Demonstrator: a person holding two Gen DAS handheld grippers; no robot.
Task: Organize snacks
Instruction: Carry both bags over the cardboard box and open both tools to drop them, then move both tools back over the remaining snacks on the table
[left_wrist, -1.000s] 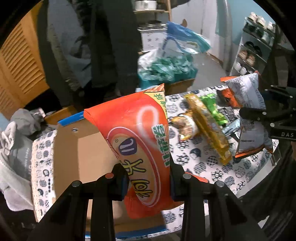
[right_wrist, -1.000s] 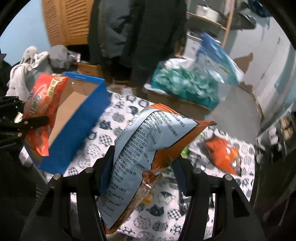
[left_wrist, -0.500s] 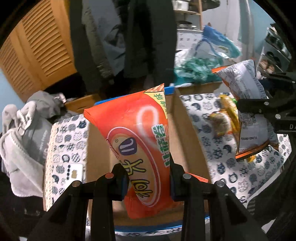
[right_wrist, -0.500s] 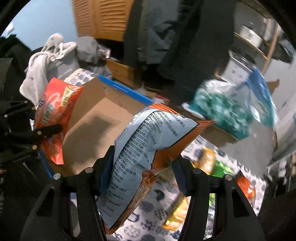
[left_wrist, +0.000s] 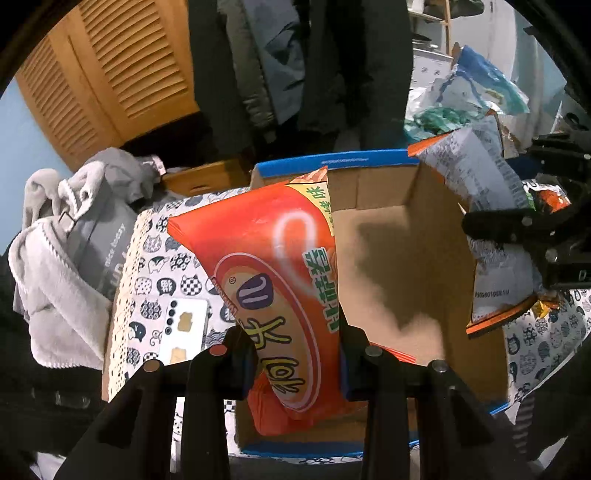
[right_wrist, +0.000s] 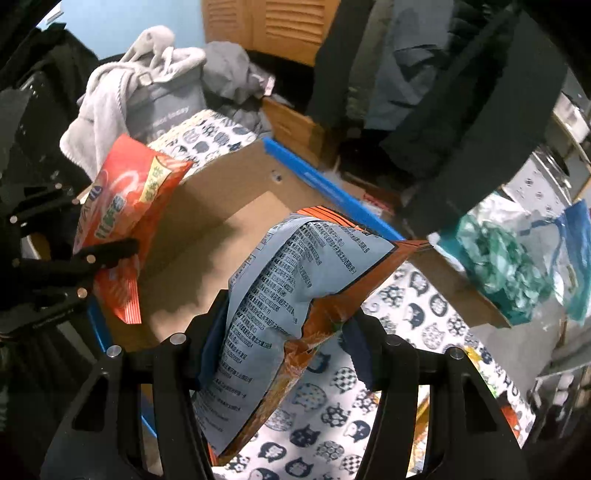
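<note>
My left gripper (left_wrist: 295, 354) is shut on a red-orange snack bag (left_wrist: 273, 280) and holds it over the near part of an open cardboard box with a blue rim (left_wrist: 402, 240). My right gripper (right_wrist: 284, 347) is shut on a grey-and-orange snack bag (right_wrist: 280, 291), printed back facing me, at the box's right side. In the right wrist view the box (right_wrist: 229, 206) lies ahead to the left, with the left gripper (right_wrist: 88, 258) and its red bag (right_wrist: 122, 206) over the box's left end. The box floor looks bare.
The table has a cat-print cloth (right_wrist: 332, 410). A white phone (left_wrist: 184, 328) lies left of the box. Grey towels and a bag (left_wrist: 66, 251) pile at the left. More snacks (left_wrist: 550, 199) lie right of the box. Dark coats (left_wrist: 303, 66) hang behind.
Both grippers have swung left toward the box with their bags. The box now fills the middle of both views, and the loose snacks have slid out to the right.
</note>
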